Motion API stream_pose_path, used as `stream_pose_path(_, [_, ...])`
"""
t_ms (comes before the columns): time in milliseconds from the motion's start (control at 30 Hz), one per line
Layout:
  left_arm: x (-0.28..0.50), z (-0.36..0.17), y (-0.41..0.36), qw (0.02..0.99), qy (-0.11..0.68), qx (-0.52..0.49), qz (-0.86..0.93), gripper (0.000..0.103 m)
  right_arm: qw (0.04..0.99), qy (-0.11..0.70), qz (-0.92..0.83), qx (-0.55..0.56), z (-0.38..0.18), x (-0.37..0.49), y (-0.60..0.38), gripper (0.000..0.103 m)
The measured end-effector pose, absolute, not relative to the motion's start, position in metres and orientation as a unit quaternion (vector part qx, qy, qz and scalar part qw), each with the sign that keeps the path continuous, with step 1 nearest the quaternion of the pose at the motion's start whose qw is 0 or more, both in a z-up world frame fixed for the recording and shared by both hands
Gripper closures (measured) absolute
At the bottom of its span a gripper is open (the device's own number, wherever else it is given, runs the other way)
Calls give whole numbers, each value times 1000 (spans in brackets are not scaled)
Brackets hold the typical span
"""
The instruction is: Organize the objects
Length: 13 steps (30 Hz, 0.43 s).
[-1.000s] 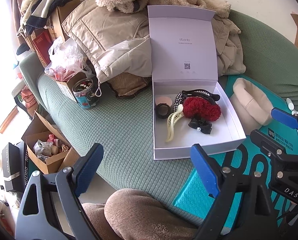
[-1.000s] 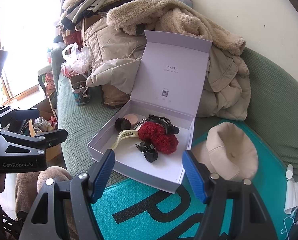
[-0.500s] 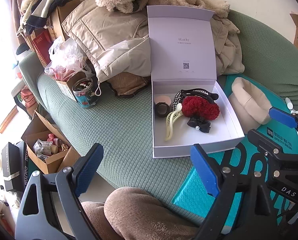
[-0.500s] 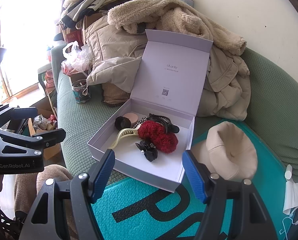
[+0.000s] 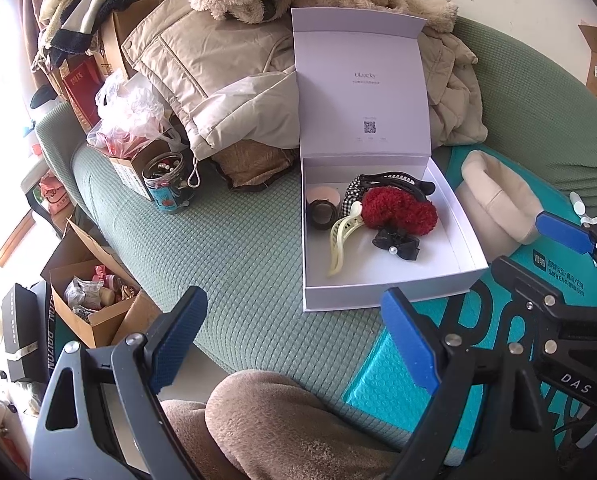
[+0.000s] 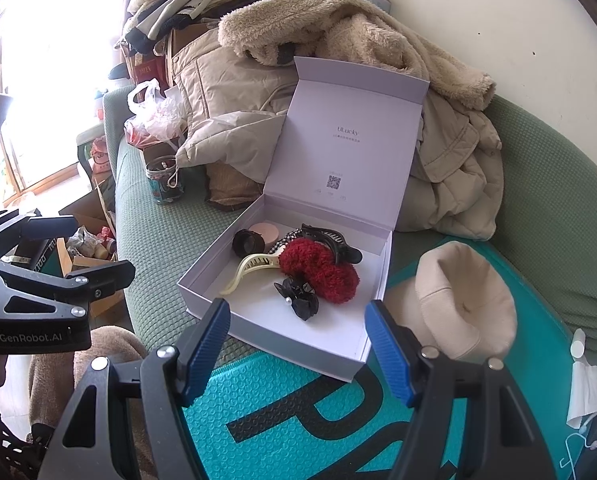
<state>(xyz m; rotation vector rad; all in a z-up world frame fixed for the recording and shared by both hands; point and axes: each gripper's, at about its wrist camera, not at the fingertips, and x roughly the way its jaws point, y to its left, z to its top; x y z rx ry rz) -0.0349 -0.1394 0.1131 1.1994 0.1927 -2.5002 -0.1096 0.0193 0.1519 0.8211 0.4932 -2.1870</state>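
Note:
A white gift box [image 5: 386,296] [image 6: 282,336] lies on the green sofa with its lid standing upright. Inside it are a red fuzzy scrunchie [image 5: 398,210] [image 6: 318,270], a cream claw clip [image 5: 340,240] [image 6: 250,266], a black bow with a pearl [image 5: 396,242] [image 6: 298,296], a black hair claw [image 5: 394,182] [image 6: 332,242], a checked band and two round hair ties. My left gripper [image 5: 294,344] hovers open in front of the box's near left corner. Over the teal mat, my right gripper [image 6: 298,352] stands open just before the box's near edge. Nothing sits between either pair of fingers.
A cream hat [image 5: 494,200] [image 6: 458,300] rests right of the box on a teal bubble mailer [image 6: 298,420]. Coats [image 5: 226,76] are piled behind. A jar of small items [image 5: 168,186] and a plastic bag sit at the left. Cardboard boxes [image 5: 94,304] stand on the floor.

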Motion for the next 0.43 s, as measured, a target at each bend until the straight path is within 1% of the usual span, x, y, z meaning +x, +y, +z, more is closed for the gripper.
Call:
stream_pose_path(233, [-36,98,-125,154,68,434,-885,15,356,194,-850,336,138,-105,29,32])
stream_pose_path(433, [-40,80,-100,135,66,442,-884,15,329,191,-849,366,120,-107,61,32])
